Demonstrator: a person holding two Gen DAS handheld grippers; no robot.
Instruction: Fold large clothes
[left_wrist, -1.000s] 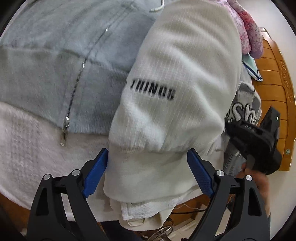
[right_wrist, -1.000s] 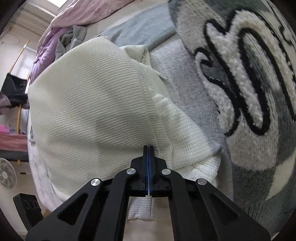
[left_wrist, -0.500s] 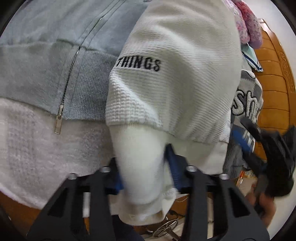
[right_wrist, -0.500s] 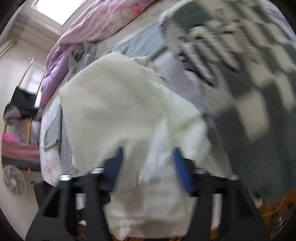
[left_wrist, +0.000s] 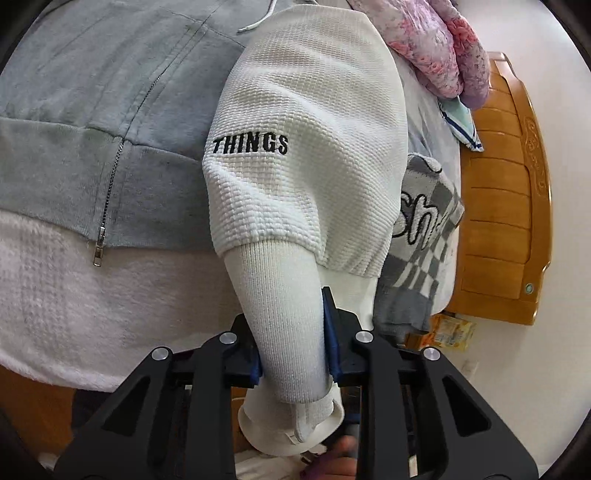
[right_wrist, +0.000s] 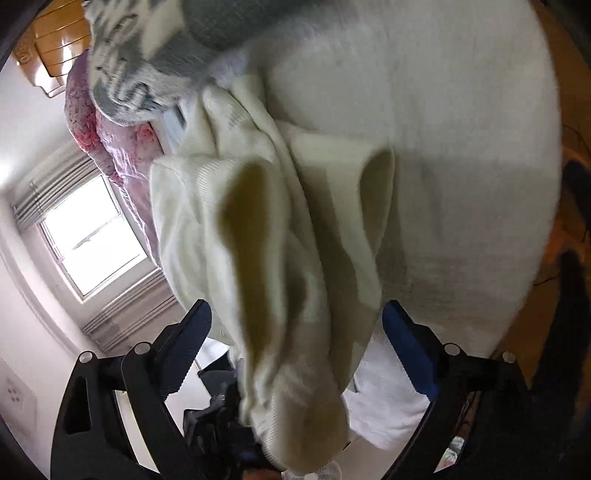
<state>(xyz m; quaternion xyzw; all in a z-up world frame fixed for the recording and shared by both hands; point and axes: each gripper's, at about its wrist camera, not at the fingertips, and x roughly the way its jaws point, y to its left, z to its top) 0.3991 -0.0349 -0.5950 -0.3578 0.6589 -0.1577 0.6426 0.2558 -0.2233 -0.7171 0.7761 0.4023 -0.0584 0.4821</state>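
Observation:
A white waffle-knit sweater (left_wrist: 306, 147) with the word "THINGS" lies on the bed. Its ribbed cuff (left_wrist: 280, 295) runs down between the blue pads of my left gripper (left_wrist: 291, 339), whose jaws are closing and press on it. In the right wrist view, which is rolled and blurred, a loose fold of the same cream sweater (right_wrist: 258, 221) hangs between the fingers of my right gripper (right_wrist: 295, 317). Those jaws are opening wide and the pads stand clear of the cloth.
A grey zip hoodie (left_wrist: 92, 110) lies left of the sweater on a white fleece blanket (left_wrist: 92, 314). A grey checked garment (left_wrist: 424, 236) and a pink quilt (left_wrist: 436, 44) lie to the right, before a wooden headboard (left_wrist: 502, 206). A window (right_wrist: 96, 240) shows in the right wrist view.
My left gripper went from wide open to shut on the cuff and lifted it slightly. My right gripper let go of the sweater's hem, opened, rolled over and swung aside, leaving the left wrist view.

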